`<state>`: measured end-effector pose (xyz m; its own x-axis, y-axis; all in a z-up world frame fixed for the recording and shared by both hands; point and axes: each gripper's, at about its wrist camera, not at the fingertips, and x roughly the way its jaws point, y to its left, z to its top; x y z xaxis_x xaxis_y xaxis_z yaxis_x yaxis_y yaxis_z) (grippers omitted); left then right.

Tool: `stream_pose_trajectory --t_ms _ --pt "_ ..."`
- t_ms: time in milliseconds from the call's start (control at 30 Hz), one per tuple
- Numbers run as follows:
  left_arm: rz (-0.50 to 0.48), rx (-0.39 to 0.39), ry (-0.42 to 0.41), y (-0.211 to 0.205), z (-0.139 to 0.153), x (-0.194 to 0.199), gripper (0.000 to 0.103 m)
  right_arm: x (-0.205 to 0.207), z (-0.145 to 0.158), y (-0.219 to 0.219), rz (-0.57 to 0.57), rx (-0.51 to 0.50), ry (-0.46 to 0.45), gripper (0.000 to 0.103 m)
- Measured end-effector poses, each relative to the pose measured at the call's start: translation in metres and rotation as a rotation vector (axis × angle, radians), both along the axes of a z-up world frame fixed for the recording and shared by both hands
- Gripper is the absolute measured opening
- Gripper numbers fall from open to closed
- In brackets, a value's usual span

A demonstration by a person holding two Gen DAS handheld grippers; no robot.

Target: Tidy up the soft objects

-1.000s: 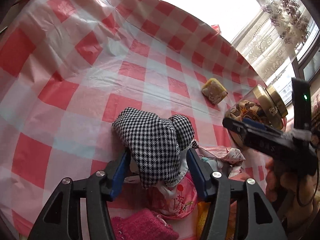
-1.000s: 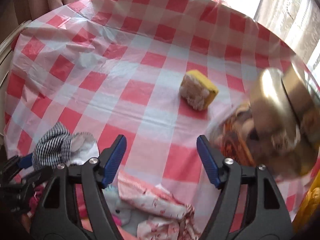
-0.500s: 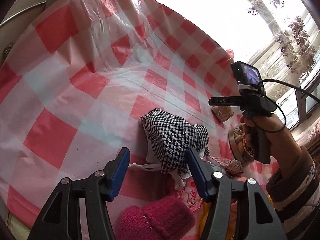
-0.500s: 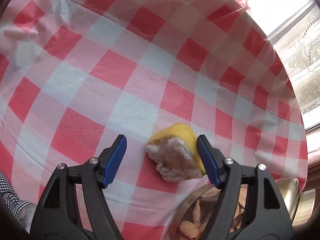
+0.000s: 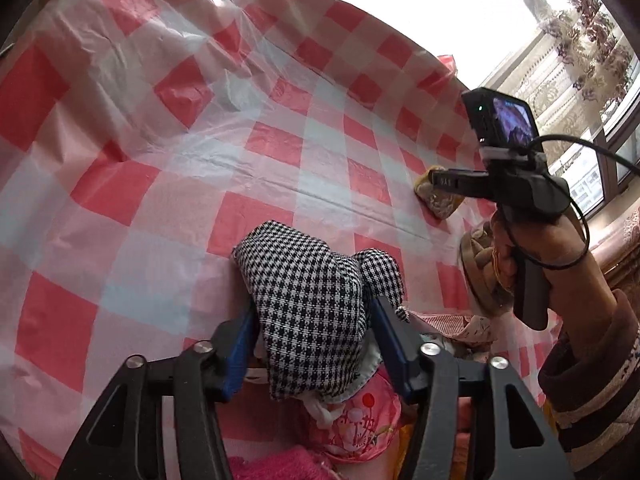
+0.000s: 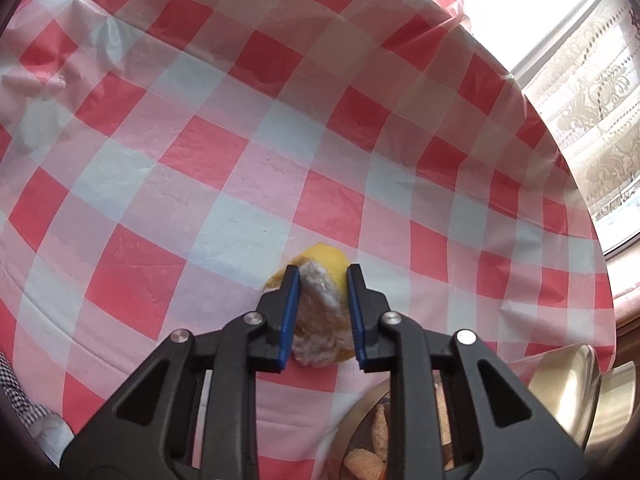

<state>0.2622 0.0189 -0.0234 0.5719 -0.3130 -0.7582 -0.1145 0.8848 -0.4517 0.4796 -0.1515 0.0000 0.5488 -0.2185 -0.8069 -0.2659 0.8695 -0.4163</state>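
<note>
1. The yellow sponge (image 6: 322, 312) sits on the checked cloth, toward the right side of the bench (image 6: 224, 152). It is squeezed between the two blue pads of the right tool (image 6: 323, 300), which has closed in tight against both of its sides. Its white fuzzy face is turned toward the camera.
2. In the left wrist view the same sponge (image 5: 438, 202) shows at the far right, partly hidden behind the black nose of the right tool (image 5: 444, 180), whose handle the person's right hand (image 5: 540, 256) grips.
3. The houndstooth cloth toy (image 5: 312, 304), black and white, lies near the front of the bench (image 5: 200, 128). The left tool (image 5: 314, 332) has it between its blue pads, the jaws drawn in against its sides, with the bundle bulging up above them.
4. Under and just near of the houndstooth toy lies a pink printed fabric piece (image 5: 360, 420). A magenta knitted piece (image 5: 276, 466) shows at the near edge.
5. A pink-and-white patterned cloth (image 5: 452, 322) lies just right of the left tool, near the right hand.
6. A clear jar (image 6: 384, 432) with brownish contents lies at the near right, just beside the right tool. Its gold lid (image 6: 588, 392) is farther right.
7. A lace curtain (image 6: 592, 120) hangs at the window beyond the far right edge of the bench.
</note>
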Motion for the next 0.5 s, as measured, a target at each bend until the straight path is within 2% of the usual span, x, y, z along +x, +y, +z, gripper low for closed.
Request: stream_pose_trajectory --t_ms 33,133,333,500 --pt "-0.011 0.009 0.010 -0.003 -0.003 0.003 0.031 0.000 0.001 -0.001 -0.006 0.010 -0.003 0.023" --pt "-0.029 0.012 0.000 -0.006 -0.005 0.001 0.022 -0.004 0.009 -0.003 0.006 0.066 -0.011 0.018" --pt "-0.009 0.005 -0.044 -0.001 0.002 -0.007 0.018 -0.028 0.037 0.001 0.053 0.241 -0.005 0.017" --pt "0.019 0.003 -0.084 0.006 0.010 -0.014 0.018 -0.064 0.056 -0.004 0.075 0.361 0.003 0.017"
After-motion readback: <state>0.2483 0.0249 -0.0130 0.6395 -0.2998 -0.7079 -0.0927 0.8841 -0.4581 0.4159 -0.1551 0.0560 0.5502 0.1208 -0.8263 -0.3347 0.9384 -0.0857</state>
